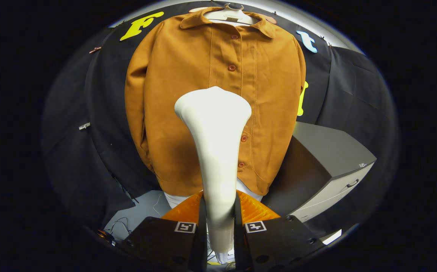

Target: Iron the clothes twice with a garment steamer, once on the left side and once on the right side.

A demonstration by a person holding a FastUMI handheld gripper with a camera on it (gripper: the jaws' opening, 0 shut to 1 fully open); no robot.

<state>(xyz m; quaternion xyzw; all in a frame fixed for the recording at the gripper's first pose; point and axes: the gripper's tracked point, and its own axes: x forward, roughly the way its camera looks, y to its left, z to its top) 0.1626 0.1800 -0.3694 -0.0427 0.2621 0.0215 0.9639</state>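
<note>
- A white garment steamer [216,151] stands upright in the grip of the gripper [220,211], its slim handle clamped between the two fingers, one pressing on each side, while its broad head rises beyond the fingertips.
- The steamer's head is in front of an orange-brown jacket [173,94], which hangs buttoned on a hanger [230,13] against the black booth wall; whether the head touches the cloth cannot be told from this angle.
- The head sits about level with the jacket's middle — just left of the row of buttons [232,68], as seen here — so the pass in hand looks to be on one front panel, though how far along it is cannot be judged.
- To do this step well, the head would best stay flat and close to the fabric and travel in one steady, straight line along the panel, clear of the buttons, which could snag it.
- The grip on the handle should stay firm and square — a twist would tilt the head off the cloth.
- A grey cabinet [328,166] stands low beside the jacket's hem, near enough to warrant care on a stroke down that side.
</note>
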